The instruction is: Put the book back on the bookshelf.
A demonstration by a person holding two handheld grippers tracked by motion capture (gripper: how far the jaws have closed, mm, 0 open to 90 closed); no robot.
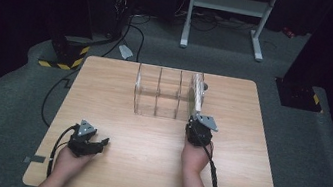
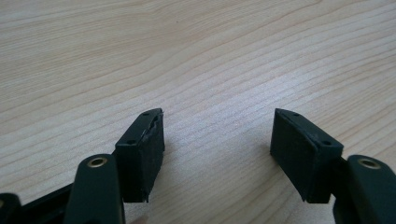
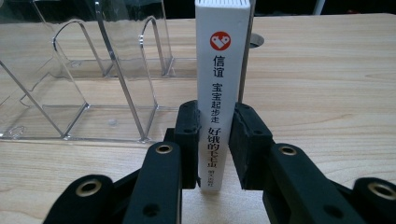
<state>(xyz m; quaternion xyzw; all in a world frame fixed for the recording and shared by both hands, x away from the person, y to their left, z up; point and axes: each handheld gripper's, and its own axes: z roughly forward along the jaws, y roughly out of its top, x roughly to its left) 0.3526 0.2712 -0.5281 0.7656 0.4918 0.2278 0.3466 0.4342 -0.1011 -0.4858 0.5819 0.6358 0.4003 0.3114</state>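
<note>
Book (image 3: 220,70) — white, upright, red-logo spine — clamped in right gripper (image 3: 215,140) fingers; left gripper (image 2: 217,149) fingers spread.

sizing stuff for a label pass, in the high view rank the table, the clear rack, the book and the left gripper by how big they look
1. table
2. clear rack
3 and 4. book and left gripper: they look alike in size, and the gripper is nearer the camera, so no ranking.
</note>
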